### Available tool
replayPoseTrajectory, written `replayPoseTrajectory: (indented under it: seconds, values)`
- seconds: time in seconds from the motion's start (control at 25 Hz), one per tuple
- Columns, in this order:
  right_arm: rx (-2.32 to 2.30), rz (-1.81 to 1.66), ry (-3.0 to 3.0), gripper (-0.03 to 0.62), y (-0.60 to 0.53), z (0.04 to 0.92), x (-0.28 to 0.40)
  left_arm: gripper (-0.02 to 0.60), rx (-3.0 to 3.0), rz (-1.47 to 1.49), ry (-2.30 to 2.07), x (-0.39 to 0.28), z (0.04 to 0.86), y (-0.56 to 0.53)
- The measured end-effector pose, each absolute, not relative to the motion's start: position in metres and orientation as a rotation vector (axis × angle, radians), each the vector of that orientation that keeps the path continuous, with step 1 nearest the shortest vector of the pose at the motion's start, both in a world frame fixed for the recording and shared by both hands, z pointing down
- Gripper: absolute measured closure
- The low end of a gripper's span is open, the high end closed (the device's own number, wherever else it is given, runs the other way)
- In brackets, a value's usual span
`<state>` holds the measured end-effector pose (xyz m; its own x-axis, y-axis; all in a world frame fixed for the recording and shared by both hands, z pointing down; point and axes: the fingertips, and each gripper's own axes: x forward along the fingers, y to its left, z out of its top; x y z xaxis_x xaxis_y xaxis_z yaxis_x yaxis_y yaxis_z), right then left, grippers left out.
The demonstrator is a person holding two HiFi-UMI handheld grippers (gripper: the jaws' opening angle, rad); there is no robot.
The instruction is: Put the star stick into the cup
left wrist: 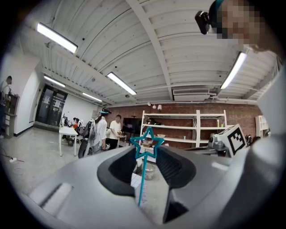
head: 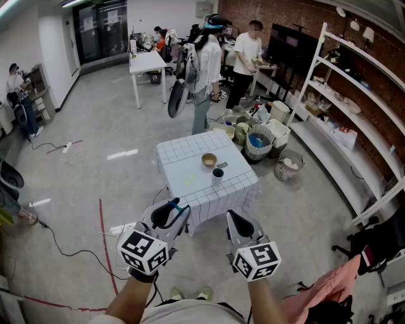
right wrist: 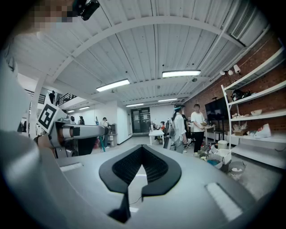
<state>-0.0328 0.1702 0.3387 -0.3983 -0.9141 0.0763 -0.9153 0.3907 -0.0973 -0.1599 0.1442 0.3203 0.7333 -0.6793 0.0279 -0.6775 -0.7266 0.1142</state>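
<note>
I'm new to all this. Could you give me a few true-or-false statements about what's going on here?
1. The star stick is already in the cup. False: it is held upright in the left gripper, well short of the table.
2. The right gripper holds nothing. True.
3. A bowl sits on the table near the cup. True.
4. The table's cloth is plain red. False: it is white with a grid.

Brick wall (head: 292, 14), white shelving (head: 329, 140), grey floor (head: 95, 126)
</note>
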Motion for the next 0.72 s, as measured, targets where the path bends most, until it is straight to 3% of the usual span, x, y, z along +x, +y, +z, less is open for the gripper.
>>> replayPoseTrajectory:
  seconds: [0.72]
  values:
    - [1.697, 0.192, -2.654, 0.583, 0.178, 0.336, -0.018, 0.442, 2.817, -0.032, -1.108, -0.139, 0.32, 0.153]
